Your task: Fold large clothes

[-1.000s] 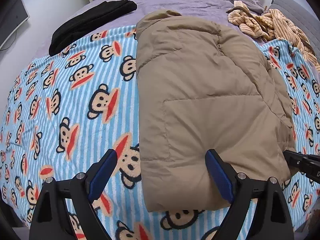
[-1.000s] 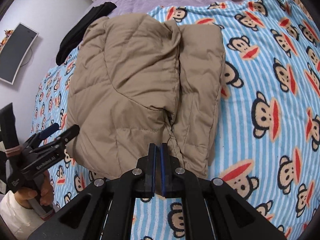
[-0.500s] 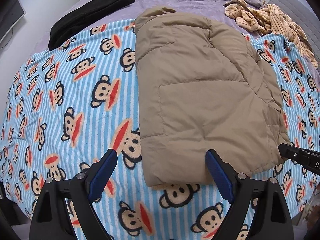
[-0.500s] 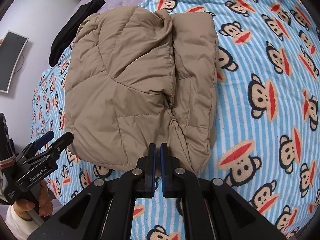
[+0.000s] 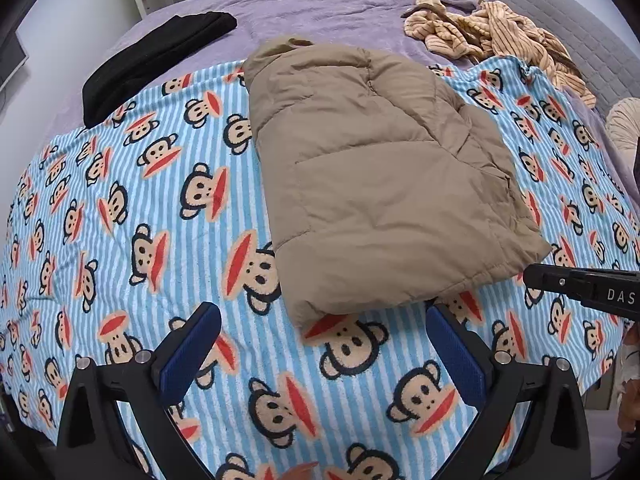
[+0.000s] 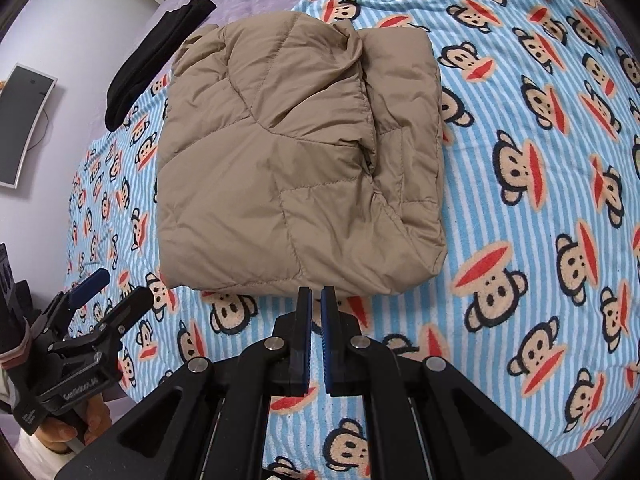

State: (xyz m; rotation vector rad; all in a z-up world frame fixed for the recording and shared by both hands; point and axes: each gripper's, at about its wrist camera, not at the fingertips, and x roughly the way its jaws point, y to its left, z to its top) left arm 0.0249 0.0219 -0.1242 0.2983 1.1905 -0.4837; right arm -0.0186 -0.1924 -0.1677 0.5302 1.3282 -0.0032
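A tan puffer jacket [image 5: 376, 184] [image 6: 296, 160] lies folded into a thick rectangle on a blue striped monkey-print blanket [image 5: 132, 216] [image 6: 540, 184]. My left gripper [image 5: 324, 320] hovers above the blanket just short of the jacket's near edge; its jaws are opening wide and nothing is between them. My right gripper [image 6: 317, 296] is shut and empty, its tips just short of the jacket's near hem. The left gripper [image 6: 116, 292] also shows at the lower left of the right wrist view, held by a hand [image 6: 64, 432]. The right gripper's tip [image 5: 540, 276] enters the left wrist view from the right.
A black garment [image 5: 156, 60] [image 6: 156, 60] lies on the purple bedspread [image 5: 320, 8] at the far left. A crumpled tan striped garment [image 5: 492, 40] sits at the far right by a grey headboard [image 5: 568, 28]. A monitor [image 6: 24, 120] hangs on the left wall.
Both grippers have pulled back and up from the jacket, which now looks smaller and lies free. The left jaws stand wider than before. The right gripper stays shut.
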